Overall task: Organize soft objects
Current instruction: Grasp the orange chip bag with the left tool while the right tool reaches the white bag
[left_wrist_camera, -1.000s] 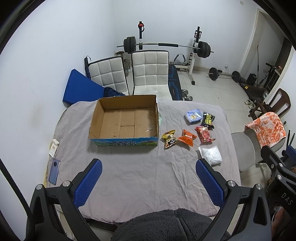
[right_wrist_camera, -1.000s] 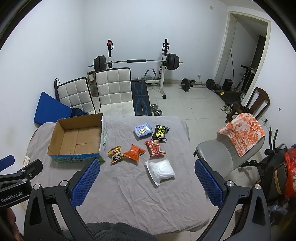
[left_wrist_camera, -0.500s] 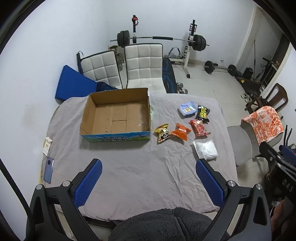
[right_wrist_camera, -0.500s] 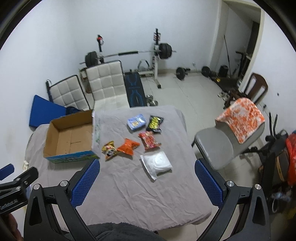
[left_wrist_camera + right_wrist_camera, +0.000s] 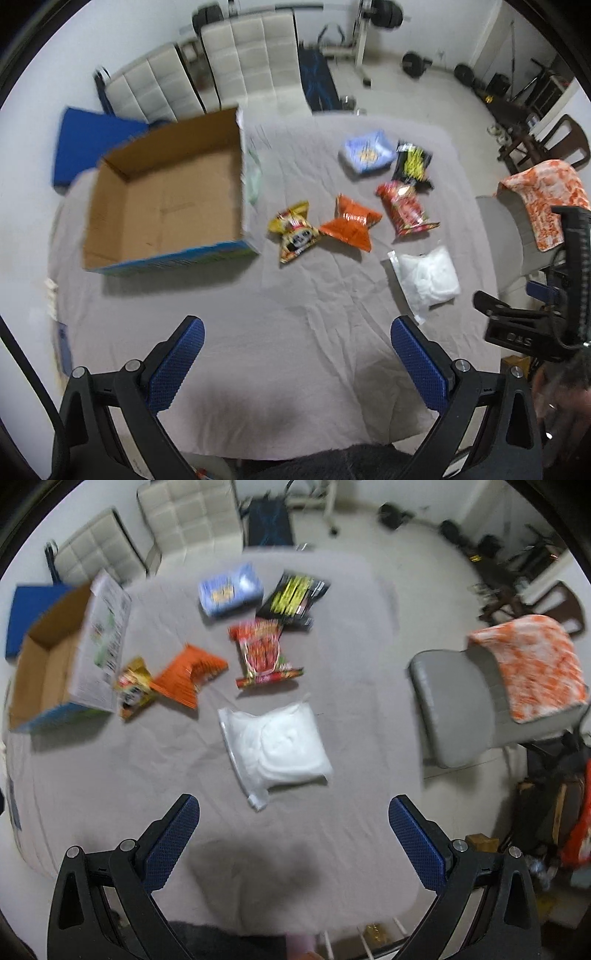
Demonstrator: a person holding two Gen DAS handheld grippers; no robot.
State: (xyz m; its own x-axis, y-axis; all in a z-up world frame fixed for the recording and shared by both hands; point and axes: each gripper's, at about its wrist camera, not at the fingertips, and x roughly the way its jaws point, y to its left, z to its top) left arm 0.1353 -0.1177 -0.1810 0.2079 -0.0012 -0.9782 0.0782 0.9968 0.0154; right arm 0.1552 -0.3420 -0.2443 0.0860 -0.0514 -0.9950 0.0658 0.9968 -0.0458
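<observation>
An empty cardboard box stands on the left of a grey-clothed table. To its right lie soft packets: yellow, orange, red, black, light blue, and a white pouch. My left gripper is open and empty above the table's near side. My right gripper is open and empty just short of the white pouch, and shows in the left wrist view.
A grey chair with an orange-white cloth stands right of the table. Two white padded chairs and a blue mat stand behind it. Gym weights lie on the floor beyond. A phone lies at the table's left edge.
Both grippers have moved forward and down toward the table; the packets and box look larger. The right gripper has come close to the white pouch. Both stay open.
</observation>
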